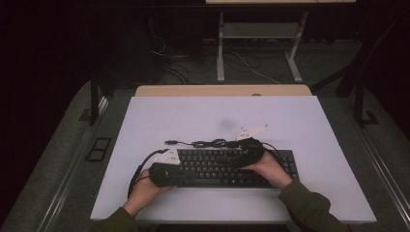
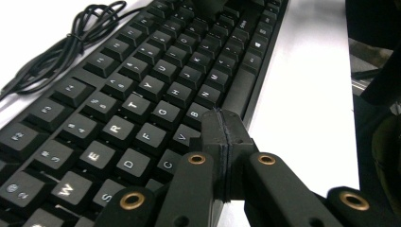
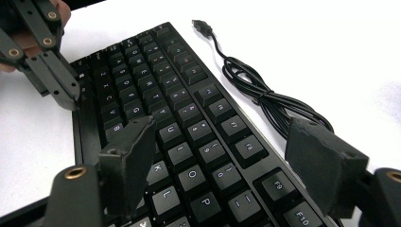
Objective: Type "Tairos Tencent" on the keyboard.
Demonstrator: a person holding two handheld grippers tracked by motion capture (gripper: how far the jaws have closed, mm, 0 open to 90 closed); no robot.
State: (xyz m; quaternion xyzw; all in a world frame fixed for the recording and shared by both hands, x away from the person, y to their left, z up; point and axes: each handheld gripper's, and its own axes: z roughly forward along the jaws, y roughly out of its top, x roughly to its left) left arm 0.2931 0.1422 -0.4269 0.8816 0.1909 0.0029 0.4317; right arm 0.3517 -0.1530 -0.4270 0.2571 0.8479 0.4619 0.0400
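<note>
A black keyboard lies along the front of the white table, its bundled black cable on the table just behind it. My left gripper is shut with nothing in it, its tips low over the keyboard by the front row of letters and the space bar. In the high view the left gripper comes in over the keyboard's left end. My right gripper stands open above the keyboard, one jaw over the letter keys, the other past the far edge by the cable. Across the keys, the left gripper shows.
The white table top stretches wide behind the keyboard, with a wooden strip at its back edge. The cable's plug lies loose on the table. A desk frame and cords stand on the floor beyond. The table's front edge runs close to the keyboard.
</note>
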